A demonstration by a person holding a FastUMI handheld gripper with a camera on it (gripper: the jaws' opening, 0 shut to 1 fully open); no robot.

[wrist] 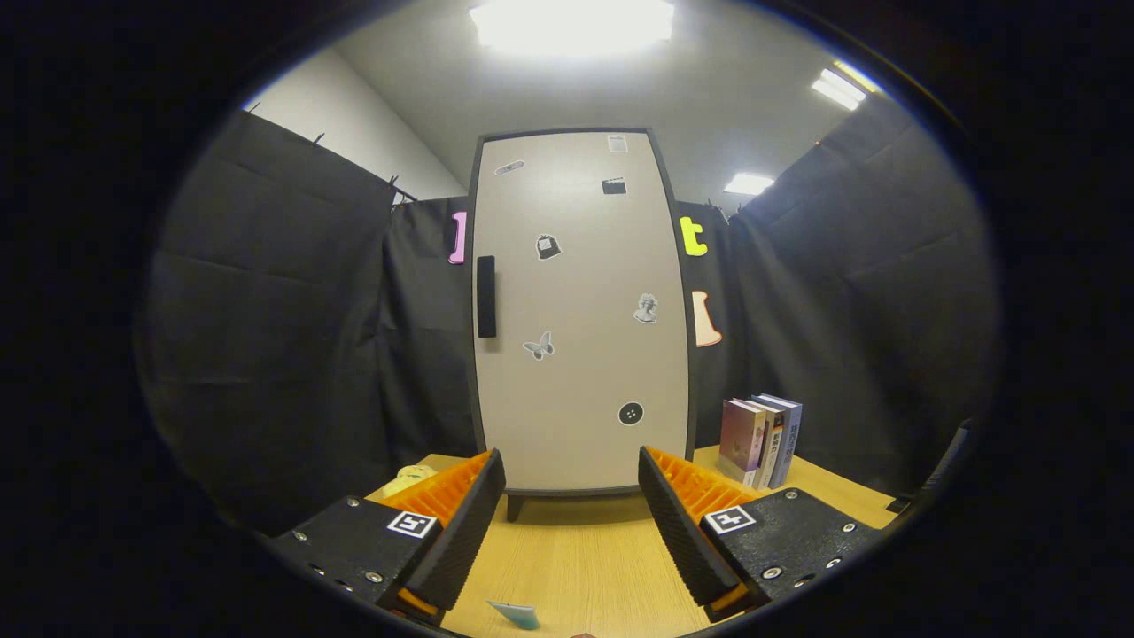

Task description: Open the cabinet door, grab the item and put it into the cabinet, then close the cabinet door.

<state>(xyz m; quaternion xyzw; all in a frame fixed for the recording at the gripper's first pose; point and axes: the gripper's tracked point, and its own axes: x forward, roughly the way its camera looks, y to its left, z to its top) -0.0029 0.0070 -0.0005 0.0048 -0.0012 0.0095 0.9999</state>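
Observation:
A tall pale cabinet [580, 310] stands on the wooden table [576, 549], straight beyond my fingers. Its door is closed and carries several small stickers. A dark vertical handle [485, 297] sits on the door's left edge. My gripper [571, 478] is open, with nothing between its fingers, and stays well short of the cabinet. A pale yellowish item [409, 478] lies on the table left of the cabinet, partly hidden behind my left finger.
Three upright books [762, 440] stand on the table to the right of the cabinet. A small light-blue object [516, 614] lies on the table close below my fingers. Black cloth walls close in the booth on both sides.

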